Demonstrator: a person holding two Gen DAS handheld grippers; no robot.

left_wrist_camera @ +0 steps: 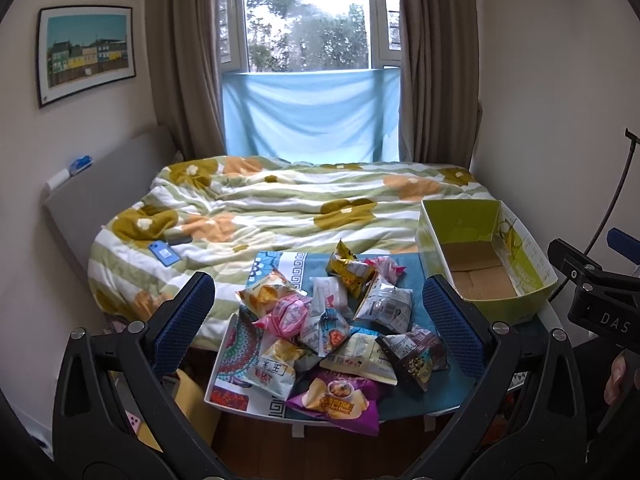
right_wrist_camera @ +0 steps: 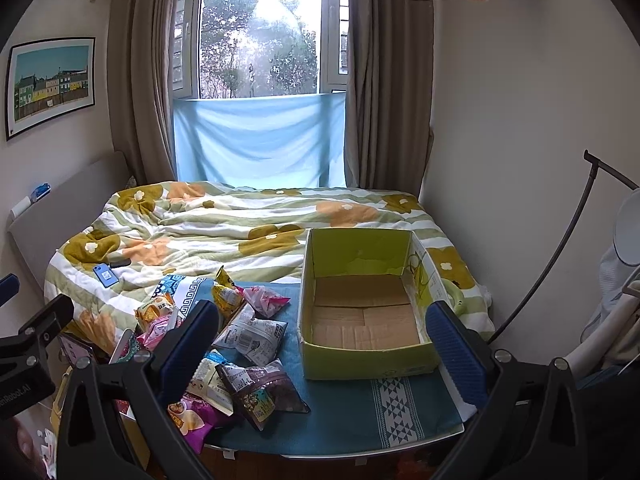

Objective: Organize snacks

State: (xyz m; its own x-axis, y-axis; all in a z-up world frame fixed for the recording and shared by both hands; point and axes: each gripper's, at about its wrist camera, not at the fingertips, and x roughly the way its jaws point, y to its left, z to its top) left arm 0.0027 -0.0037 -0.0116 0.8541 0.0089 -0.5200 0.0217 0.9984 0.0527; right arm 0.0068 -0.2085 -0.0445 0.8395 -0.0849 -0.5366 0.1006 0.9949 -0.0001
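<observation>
Left gripper [left_wrist_camera: 318, 314]: spread wide, nothing between the blue ribbed pads [left_wrist_camera: 185, 322], hovering above the snack heap. Right gripper [right_wrist_camera: 322, 352]: likewise parted and unloaded, dark curved frames below, textured blue pads [right_wrist_camera: 456, 360] angled outward, aimed between the heap and the box.

Snack packets [left_wrist_camera: 332, 332]: a loose overlapping pile of crinkled plastic and foil pouches on the left part of the small table. Among them a purple bag [left_wrist_camera: 340, 400] with chips printed on it at the near edge, a dark brown pouch [left_wrist_camera: 416, 356] with a clear window showing nuts, a white puffed packet [left_wrist_camera: 386, 304] with black print, a pink round-looking wrapper [left_wrist_camera: 286, 316], a gold foil packet [left_wrist_camera: 346, 266] standing up at the far side, and a pale yellow corn-printed bag [left_wrist_camera: 272, 372].

Cardboard box [right_wrist_camera: 364, 308]: rectangular, open-topped, yellow-green outside, plain brown corrugated floor inside, holding nothing, just right of the pile and apart from it.

Teal woven cloth [right_wrist_camera: 360, 416] under both, with a white geometric band near the box; patterned printed section beneath the pile's left side.

Bed [right_wrist_camera: 248, 220] beyond the table, rumpled quilt striped green and white with ochre and orange flowers; blue phone [right_wrist_camera: 105, 274] lying on it. Brown curtains [right_wrist_camera: 384, 100] beside a window [right_wrist_camera: 260, 36], pale blue sheet [right_wrist_camera: 260, 140] hung across its lower part. Framed picture [left_wrist_camera: 86, 50] of coloured houses on the left wall.
</observation>
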